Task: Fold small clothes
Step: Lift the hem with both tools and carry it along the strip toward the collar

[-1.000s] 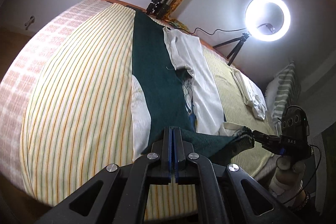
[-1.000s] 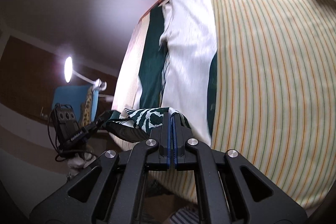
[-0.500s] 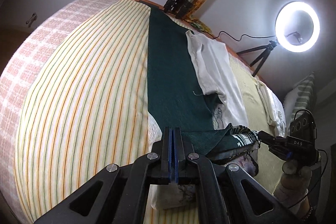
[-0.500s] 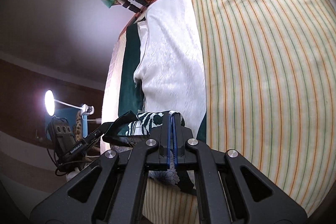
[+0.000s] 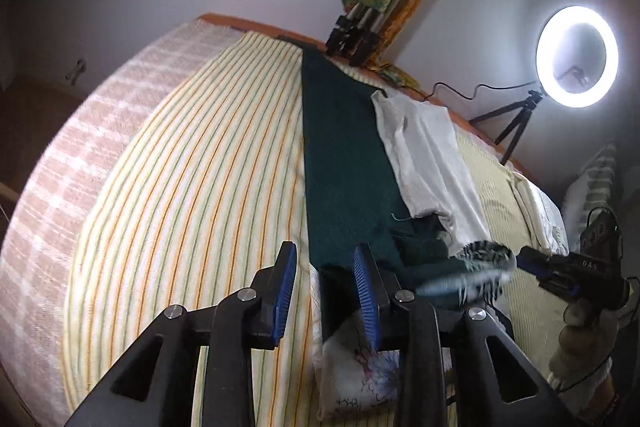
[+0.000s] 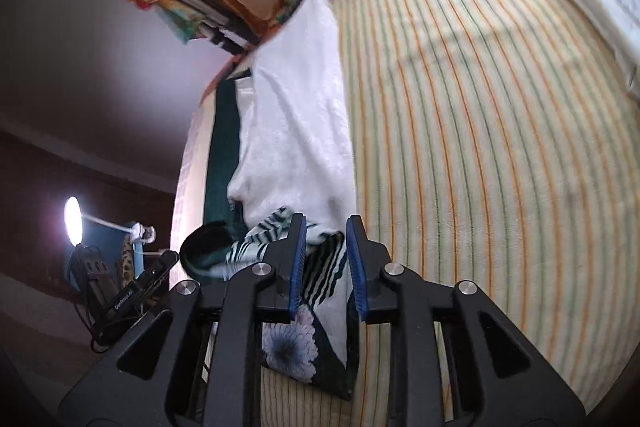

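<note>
Left gripper [image 5: 326, 291] opening, nothing pinched; right gripper [image 6: 326, 263] opening above green garment [image 6: 320, 267] on bed [image 6: 480, 147].

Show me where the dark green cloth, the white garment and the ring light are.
dark green cloth [image 5: 344, 163]: left wrist view, middle of its long flat strip.
white garment [image 6: 298, 115]: right wrist view, centre of its spread fabric.
ring light [image 5: 545, 55]: left wrist view, glowing left rim.

Dark green cloth [image 5: 344, 163], white garment [image 6: 296, 131], yellow-striped bedsheet [image 5: 192, 195], green-and-white zebra-print fabric [image 6: 320, 267]
</note>
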`<act>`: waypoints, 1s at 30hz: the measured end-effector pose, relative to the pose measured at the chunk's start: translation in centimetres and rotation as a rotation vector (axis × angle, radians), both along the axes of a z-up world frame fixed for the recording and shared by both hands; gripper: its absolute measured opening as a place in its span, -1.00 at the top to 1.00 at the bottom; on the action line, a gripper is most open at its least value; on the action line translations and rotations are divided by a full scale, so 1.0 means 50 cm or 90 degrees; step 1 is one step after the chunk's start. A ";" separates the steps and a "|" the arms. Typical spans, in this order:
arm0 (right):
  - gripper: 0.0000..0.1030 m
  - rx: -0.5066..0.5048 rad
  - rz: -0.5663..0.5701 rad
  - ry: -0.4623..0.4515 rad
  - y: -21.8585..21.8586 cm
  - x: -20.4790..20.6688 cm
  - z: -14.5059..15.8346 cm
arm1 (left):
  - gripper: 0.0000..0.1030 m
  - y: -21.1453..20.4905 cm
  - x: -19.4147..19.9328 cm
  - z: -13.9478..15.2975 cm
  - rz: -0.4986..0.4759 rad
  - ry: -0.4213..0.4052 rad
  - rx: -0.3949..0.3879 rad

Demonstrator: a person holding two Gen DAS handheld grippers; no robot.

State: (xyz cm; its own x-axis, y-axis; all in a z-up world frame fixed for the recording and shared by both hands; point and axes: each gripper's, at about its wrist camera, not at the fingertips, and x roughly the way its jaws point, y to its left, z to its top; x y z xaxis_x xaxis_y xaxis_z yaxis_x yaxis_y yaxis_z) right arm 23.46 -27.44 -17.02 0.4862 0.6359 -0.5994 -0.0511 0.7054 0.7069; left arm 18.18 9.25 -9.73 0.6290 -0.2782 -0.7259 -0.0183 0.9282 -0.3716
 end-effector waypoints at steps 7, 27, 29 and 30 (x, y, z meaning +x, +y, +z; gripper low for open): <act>0.54 -0.056 0.114 -0.023 0.064 -0.044 0.012 | 0.46 -0.029 -0.025 -0.028 -0.046 0.034 -0.006; 0.22 -0.168 0.076 -0.067 0.038 -0.036 0.028 | -0.01 -0.034 0.025 -0.007 -0.032 -0.003 0.082; 0.19 -0.168 0.064 -0.084 0.031 -0.023 0.044 | -0.07 -0.035 0.047 0.006 -0.032 -0.009 0.075; 0.19 -0.167 0.061 -0.086 0.029 -0.013 0.049 | -0.10 -0.036 0.061 0.013 -0.033 -0.013 0.071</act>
State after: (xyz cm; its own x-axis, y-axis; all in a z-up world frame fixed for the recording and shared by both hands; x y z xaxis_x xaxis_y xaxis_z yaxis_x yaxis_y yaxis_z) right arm 22.80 -25.99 -14.56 0.5182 0.5146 -0.6831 -0.2071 0.8504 0.4836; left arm 21.22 7.46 -9.08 0.6313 -0.2289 -0.7410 0.0376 0.9634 -0.2656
